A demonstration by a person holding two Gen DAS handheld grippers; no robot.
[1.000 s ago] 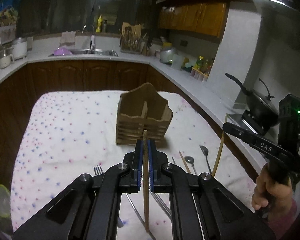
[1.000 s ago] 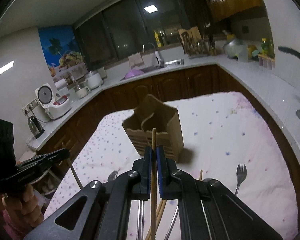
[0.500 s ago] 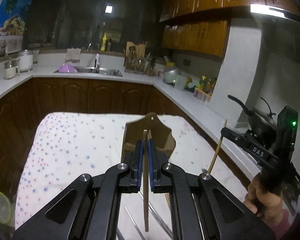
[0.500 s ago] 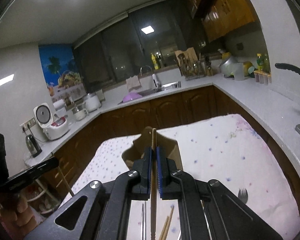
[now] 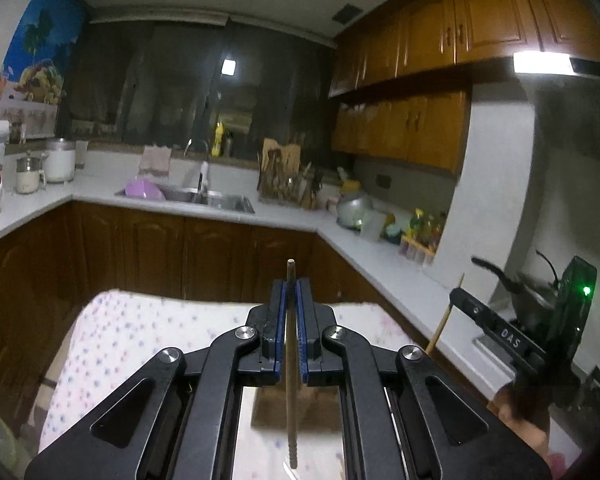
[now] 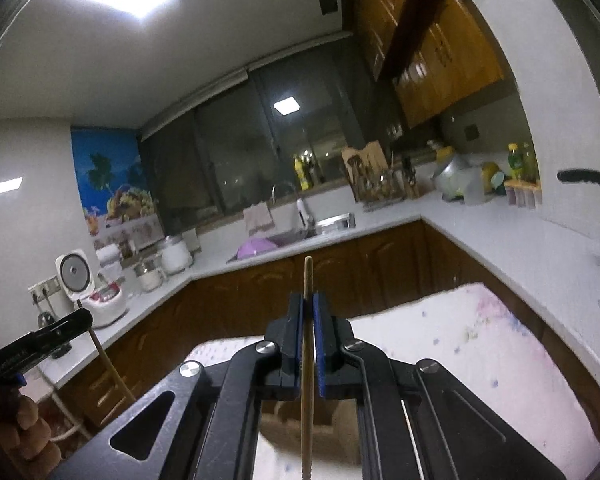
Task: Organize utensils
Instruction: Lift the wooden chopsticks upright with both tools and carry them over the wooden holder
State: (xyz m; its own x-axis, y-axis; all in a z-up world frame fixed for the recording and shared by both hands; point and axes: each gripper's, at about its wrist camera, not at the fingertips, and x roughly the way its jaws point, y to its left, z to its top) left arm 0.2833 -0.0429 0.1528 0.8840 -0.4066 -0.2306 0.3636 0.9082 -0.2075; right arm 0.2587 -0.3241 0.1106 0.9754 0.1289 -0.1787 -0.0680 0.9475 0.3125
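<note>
My left gripper (image 5: 291,292) is shut on a wooden chopstick (image 5: 291,392) that stands upright between the blue pads, its tip poking above them. My right gripper (image 6: 308,304) is shut on a second wooden chopstick (image 6: 307,400), also upright. Both are raised above the wooden utensil holder (image 5: 276,408) (image 6: 320,412), which shows only partly below the fingers. In the left wrist view the right gripper (image 5: 454,294) appears at the right edge with its chopstick (image 5: 444,316). The right wrist view has the left gripper (image 6: 86,318) at the left edge with its chopstick (image 6: 108,360).
A table with a white dotted cloth (image 5: 112,340) (image 6: 480,344) lies beneath. A white counter (image 5: 380,252) runs around the room with a sink (image 5: 204,198), a utensil rack (image 5: 284,180), a rice cooker (image 6: 94,292) and a black wok (image 5: 516,284) close at the right.
Both grippers have risen and tilted up with their chopsticks. The holder and the utensils on the cloth have dropped below the fingers; more of the wall cabinets and ceiling shows.
</note>
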